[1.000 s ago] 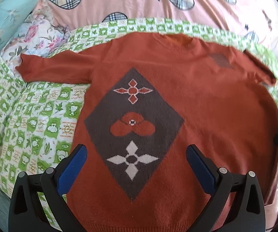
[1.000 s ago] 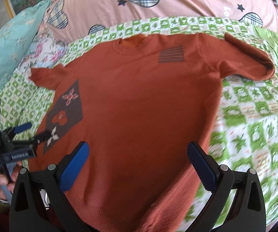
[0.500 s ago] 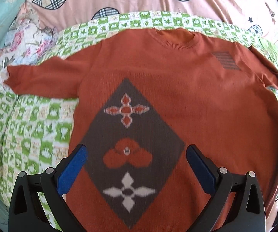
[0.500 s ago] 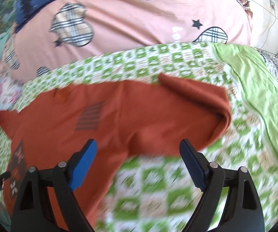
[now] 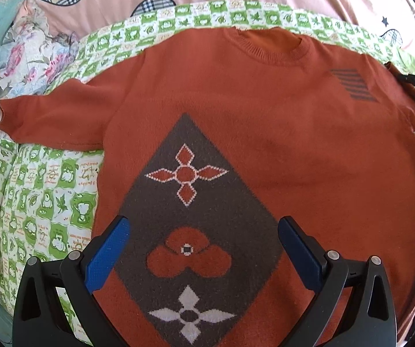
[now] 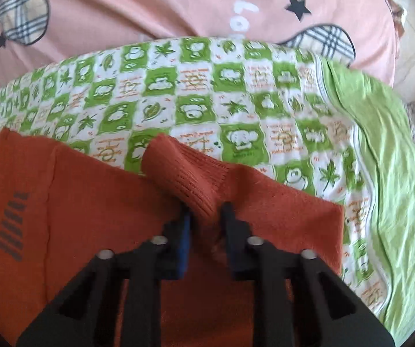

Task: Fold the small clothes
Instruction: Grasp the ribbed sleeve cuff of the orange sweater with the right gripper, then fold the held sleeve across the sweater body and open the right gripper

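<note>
I see the rust-orange knitted sweater with a brown diamond panel (image 5: pixel 265 133) lying flat, front up, on the green-and-white checked quilt (image 5: pixel 34 196) of the bed, its collar at twelve o'clock and one sleeve stretched toward nine o'clock. My left tool (image 5: pixel 204 248) hangs over the lower part of the diamond with its blue-padded fingers (image 5: pixel 106 254) spread wide, grasping nothing. My right tool (image 6: pixel 206 225) is clenched on a raised fold of the sweater's other sleeve (image 6: pixel 187 179), near the cuff, which bunches up between the fingers. The pink bedding with plaid hearts (image 6: pixel 149 5) lies beyond the quilt at twelve o'clock, and plain green cloth (image 6: pixel 389 156) at three o'clock.
</note>
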{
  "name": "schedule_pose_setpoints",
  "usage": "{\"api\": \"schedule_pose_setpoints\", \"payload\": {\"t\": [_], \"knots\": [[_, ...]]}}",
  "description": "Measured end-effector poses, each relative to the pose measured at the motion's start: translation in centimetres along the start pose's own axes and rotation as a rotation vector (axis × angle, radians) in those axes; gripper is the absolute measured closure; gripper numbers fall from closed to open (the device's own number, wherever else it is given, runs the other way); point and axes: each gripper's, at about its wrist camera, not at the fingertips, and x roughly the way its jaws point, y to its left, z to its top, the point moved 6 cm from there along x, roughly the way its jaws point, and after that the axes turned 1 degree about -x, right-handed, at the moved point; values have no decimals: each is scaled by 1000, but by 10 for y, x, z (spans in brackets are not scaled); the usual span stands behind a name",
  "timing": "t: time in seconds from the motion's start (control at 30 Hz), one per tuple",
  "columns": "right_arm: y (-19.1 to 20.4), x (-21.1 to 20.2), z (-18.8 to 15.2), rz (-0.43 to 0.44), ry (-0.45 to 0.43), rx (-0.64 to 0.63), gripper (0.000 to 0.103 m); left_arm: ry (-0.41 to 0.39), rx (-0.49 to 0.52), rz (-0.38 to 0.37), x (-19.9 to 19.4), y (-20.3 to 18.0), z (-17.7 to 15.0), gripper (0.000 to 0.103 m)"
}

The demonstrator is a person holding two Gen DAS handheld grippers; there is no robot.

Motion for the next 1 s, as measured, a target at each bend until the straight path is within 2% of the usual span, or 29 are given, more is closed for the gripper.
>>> {"api": "schedule_pose_setpoints", "payload": {"t": [0.07, 0.2, 0.3, 0.4, 0.43, 0.6, 0.67, 0.77, 0.83, 0.9, 0.97, 1.0], "knots": [[4, -22, 4, 59, -56, 50, 90, 6, -6, -4, 4, 4, 0, 1], [55, -73, 6, 292, -106, 88, 90, -11, -22, -32, 5, 6, 3, 1], [127, -104, 6, 498, -100, 49, 90, -17, -34, -77, 6, 4, 7, 1], [206, -123, 2, 667, -76, -9, 90, -28, -53, -123, 5, 5, 9, 1], [231, -125, -2, 699, -64, -26, 90, -32, -63, -148, 3, 6, 9, 1], [350, -113, -17, 809, 29, -109, 90, -51, -112, -230, -2, 21, 11, 1], [384, -104, -25, 843, 57, -132, 90, -70, -134, -252, -5, 32, 13, 1], [422, -83, -37, 842, 106, -177, 84, -88, -164, -279, -6, 45, 15, 1], [428, -75, -41, 818, 120, -171, 69, -96, -183, -303, -4, 51, 18, 1], [414, -75, -41, 844, 104, -112, 53, -101, -194, -333, 1, 56, 23, 1], [401, -83, -41, 851, 56, -73, 50, -96, -201, -360, 7, 59, 29, 1], [401, -89, -43, 892, 45, -85, 49, -101, -204, -376, 10, 60, 33, 1]]}}
